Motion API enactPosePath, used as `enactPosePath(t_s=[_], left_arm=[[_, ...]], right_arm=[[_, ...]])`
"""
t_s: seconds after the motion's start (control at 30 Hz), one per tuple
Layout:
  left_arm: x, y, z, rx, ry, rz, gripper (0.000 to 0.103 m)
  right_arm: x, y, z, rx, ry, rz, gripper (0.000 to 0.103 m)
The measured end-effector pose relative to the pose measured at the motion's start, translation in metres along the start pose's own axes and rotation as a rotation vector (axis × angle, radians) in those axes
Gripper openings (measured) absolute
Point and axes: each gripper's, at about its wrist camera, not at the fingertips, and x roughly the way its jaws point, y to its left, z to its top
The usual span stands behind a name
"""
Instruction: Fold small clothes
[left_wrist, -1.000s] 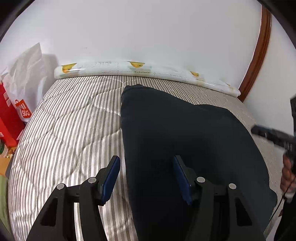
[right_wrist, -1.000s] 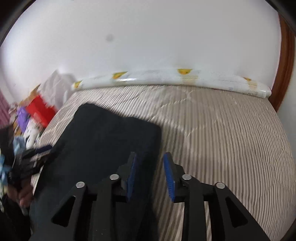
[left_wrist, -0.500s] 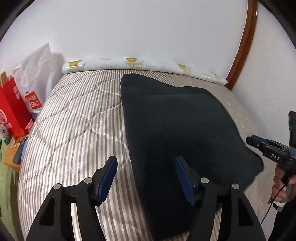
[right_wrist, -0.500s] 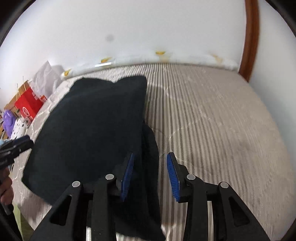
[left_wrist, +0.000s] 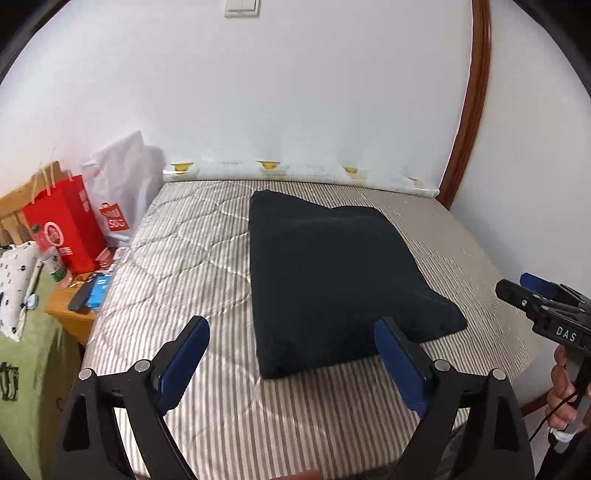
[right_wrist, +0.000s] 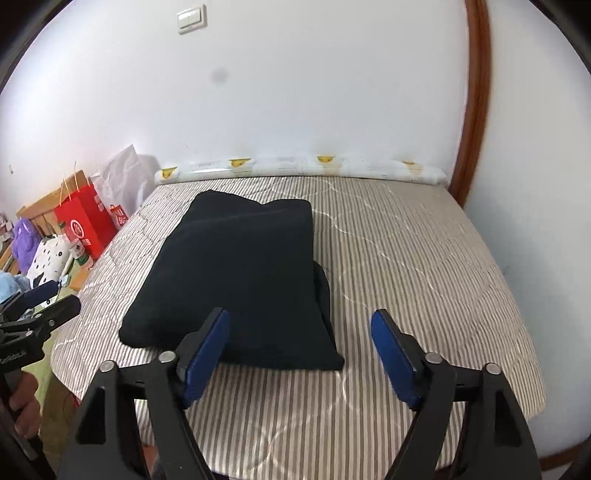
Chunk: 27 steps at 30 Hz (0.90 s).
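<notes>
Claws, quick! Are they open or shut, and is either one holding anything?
Left claw: open, holding nothing; the folded dark garment lies on the striped mattress beyond it.
Right claw: open, holding nothing.

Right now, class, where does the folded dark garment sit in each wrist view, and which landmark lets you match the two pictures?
Left wrist view: the folded dark garment lies right of centre on the striped mattress.
Right wrist view: the garment lies left of centre.
Shared landmark: the red shopping bag beside the mattress, at the left in both.
</notes>
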Motion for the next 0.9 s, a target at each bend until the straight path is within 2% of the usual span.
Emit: enactPosePath(t_s=[0.13, 0.2, 0.5, 0.9], left_arm=[[-0.027, -0.002, -0.008, 0.014, -0.031, 0.032, 0.093], [-0.035, -0.003, -0.01, 0.018, -0.041, 0.036, 0.094], [-0.055, -0.01, -0.016, 0.026, -0.071, 0.053, 0.094], [-0.057, -0.019, -0.017, 0.033, -0.07, 0.062, 0.094]], right_arm=[[-0.026, 0.004, -0.012, -0.003, -0.047, 0.003, 0.097], [-0.036, 0.007, -0.017, -0.015, -0.058, 0.003, 0.099], [-0.06, 0.011, -0.025, -0.039, -0.087, -0.014, 0.1], [-0.072, 0.006, -0.026, -0.038, -0.114, -0.009, 0.1]])
